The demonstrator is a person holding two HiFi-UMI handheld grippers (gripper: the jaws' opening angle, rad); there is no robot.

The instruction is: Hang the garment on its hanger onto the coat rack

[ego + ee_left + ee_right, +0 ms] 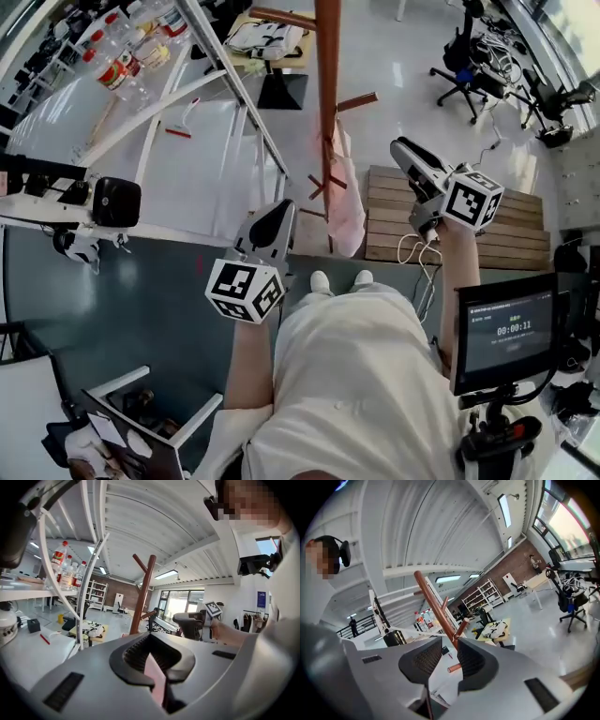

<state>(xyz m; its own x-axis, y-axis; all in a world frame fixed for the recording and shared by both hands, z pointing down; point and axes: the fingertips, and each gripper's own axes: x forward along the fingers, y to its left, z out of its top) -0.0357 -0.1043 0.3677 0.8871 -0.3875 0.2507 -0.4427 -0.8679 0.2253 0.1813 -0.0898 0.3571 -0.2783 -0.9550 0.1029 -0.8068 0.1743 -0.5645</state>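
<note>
The brown coat rack [327, 84] stands just ahead of me, and a pale pink garment [349, 206] hangs down its right side, below a side peg [356, 100]. I cannot make out the hanger. My left gripper [281, 214] is held left of the garment, apart from it. In the left gripper view its jaws [150, 637] meet at the tips, and pink cloth [157, 677] shows through the slit behind them. My right gripper [405, 150] is right of the rack. Its jaws [449, 643] stand apart with nothing between them, and the rack pole [433, 599] is seen beyond.
A white table [75, 122] with several bottles runs along the left. A wooden slatted platform [469, 225] lies to the right. A monitor on a stand [511, 333] is at my right side. An office chair [464, 66] is far right, and a bag [267, 39] lies beyond the rack.
</note>
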